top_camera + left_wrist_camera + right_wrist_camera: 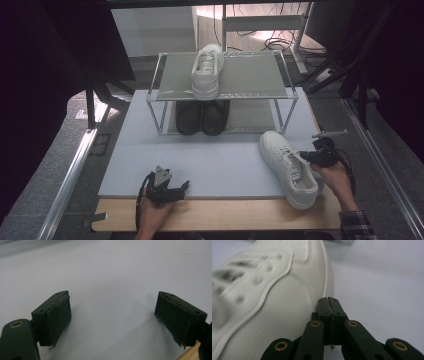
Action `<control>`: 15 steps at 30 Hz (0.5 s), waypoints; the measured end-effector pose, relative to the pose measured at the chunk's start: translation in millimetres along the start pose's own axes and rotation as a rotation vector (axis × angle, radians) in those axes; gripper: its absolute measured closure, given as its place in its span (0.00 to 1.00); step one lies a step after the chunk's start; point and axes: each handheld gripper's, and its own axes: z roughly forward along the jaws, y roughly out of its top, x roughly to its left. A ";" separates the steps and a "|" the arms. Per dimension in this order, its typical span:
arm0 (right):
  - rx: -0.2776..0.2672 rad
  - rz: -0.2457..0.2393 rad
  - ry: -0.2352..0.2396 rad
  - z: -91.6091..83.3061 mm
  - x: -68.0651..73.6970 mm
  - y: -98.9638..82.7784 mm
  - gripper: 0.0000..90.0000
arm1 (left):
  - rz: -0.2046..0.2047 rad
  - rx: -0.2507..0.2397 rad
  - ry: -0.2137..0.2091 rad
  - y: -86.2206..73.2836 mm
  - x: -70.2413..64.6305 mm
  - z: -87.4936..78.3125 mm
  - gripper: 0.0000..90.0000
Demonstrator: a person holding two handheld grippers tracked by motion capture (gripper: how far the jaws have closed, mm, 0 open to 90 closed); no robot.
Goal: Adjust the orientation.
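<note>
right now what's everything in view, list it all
white shoe on mat: 1, white, right side of the grey mat, beside the right gripper
white shoe on rack: 1, white, top shelf
black shoes: 2, black, side by side on the lower shelf
rack: 1, metal frame with grey shelves, far end of the mat
mat: 1, pale grey, on the table
table: 1, wood
left gripper: 1, black, open over bare mat
right gripper: 1, black, shut, next to the shoe's side

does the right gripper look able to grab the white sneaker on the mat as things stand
Probably not yet: the right gripper sits right beside the white sneaker on the grey mat with nothing between them, but its jaws are shut, so they would need to open first.
</note>
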 end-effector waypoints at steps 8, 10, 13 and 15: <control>0.005 -0.014 -0.006 -9.2 10.8 -8.1 1.00 | 0.000 0.001 0.000 0.1 0.0 0.0 0.15; 0.007 -0.018 0.004 -5.5 14.5 -5.4 1.00 | 0.000 0.000 0.000 0.0 0.0 0.0 0.15; 0.013 -0.035 0.016 1.2 23.5 -0.2 1.00 | 0.000 0.000 0.000 0.0 0.0 0.0 0.15; 0.015 -0.049 0.030 6.7 30.8 3.3 1.00 | 0.000 0.000 0.000 0.0 0.0 0.0 0.15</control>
